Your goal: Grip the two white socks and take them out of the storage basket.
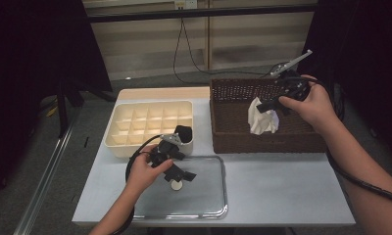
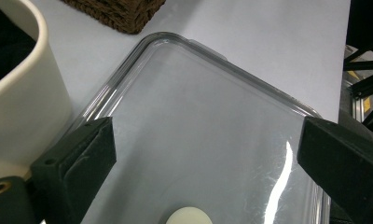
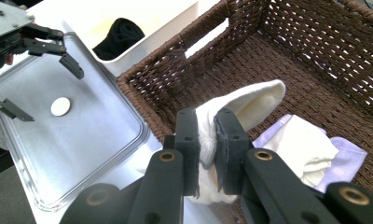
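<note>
Right tool (image 3: 205, 140) clamped on a white sock (image 3: 243, 105), sock pinched between its jaws, hanging over the brown wicker basket (image 1: 233, 88). Left tool (image 1: 177, 169) jaws spread wide, hovering over the clear tray (image 1: 211, 208), small white disc (image 1: 176, 185) just below it on the worktop (image 1: 282, 186).

Soft white cloth sock (image 3: 250, 105), rough woven wicker basket (image 3: 315, 56), glossy clear tray (image 2: 212, 121).

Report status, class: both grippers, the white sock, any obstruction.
Right gripper shut on white sock, above wicker basket. Left gripper open over clear tray. Nothing obstructing.
</note>
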The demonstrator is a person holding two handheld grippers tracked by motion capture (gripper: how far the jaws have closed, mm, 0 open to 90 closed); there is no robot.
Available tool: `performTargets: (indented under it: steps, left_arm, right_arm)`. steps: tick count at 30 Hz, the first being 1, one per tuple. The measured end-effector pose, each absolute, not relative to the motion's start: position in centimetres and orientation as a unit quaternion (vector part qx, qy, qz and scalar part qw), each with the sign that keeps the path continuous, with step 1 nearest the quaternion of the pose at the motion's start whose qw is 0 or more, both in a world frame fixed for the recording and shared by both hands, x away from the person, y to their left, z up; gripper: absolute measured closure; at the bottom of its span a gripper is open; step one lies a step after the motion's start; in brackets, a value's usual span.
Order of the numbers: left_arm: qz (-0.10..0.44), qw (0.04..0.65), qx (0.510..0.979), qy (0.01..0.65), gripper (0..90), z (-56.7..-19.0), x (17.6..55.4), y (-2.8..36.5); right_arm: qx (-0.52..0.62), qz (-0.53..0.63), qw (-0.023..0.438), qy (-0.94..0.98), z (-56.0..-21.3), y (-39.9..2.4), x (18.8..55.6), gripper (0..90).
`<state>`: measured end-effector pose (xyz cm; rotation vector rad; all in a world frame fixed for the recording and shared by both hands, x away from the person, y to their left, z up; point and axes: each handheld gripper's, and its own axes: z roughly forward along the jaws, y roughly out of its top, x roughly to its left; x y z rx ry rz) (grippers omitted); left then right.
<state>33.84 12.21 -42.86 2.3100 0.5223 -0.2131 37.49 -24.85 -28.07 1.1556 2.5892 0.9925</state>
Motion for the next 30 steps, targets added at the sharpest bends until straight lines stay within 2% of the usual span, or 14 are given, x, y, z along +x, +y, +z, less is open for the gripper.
performTargets:
  steps: [30]
  left_arm:
    - [-0.079, 0.364, 0.907, 0.197, 4.4, -42.9, 33.8, 12.1]
  right_arm:
    - [0.336, 0.344, 0.05, 0.876, -28.6, -23.8, 33.5, 80.5]
